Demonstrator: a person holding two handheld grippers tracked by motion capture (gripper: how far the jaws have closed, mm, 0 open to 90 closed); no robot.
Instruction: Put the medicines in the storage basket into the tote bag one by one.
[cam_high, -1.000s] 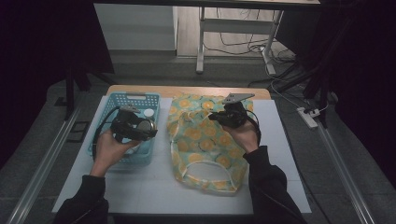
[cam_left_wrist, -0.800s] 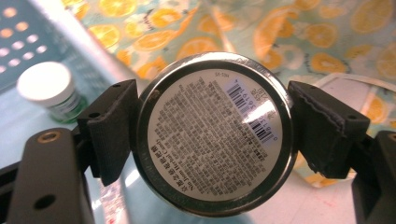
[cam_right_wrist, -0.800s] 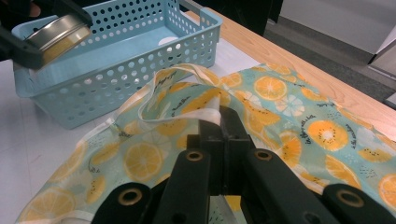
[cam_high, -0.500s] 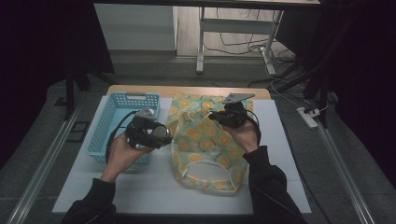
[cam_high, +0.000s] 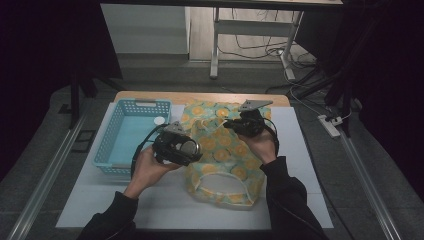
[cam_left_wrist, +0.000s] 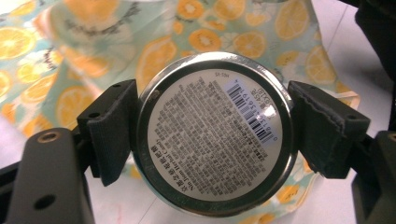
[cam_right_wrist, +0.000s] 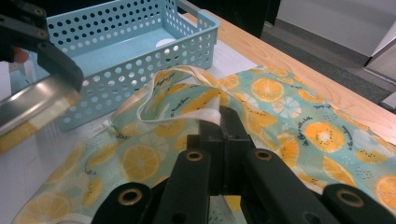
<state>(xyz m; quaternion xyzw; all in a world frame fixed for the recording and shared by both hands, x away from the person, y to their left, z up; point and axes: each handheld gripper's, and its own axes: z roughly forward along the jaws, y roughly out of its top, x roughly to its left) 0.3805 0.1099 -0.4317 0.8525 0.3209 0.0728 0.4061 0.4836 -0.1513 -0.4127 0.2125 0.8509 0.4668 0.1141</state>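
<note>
At centre frame, the left gripper (cam_high: 186, 150) clamps a round metal tin (cam_left_wrist: 215, 133) between its two jaws, held over the left edge of an orange-print cloth bag (cam_high: 225, 155). The right gripper (cam_right_wrist: 223, 122), jaws pressed together, pinches the bag's white-trimmed rim, lifting it. A blue perforated basket (cam_high: 131, 135) sits at left.
</note>
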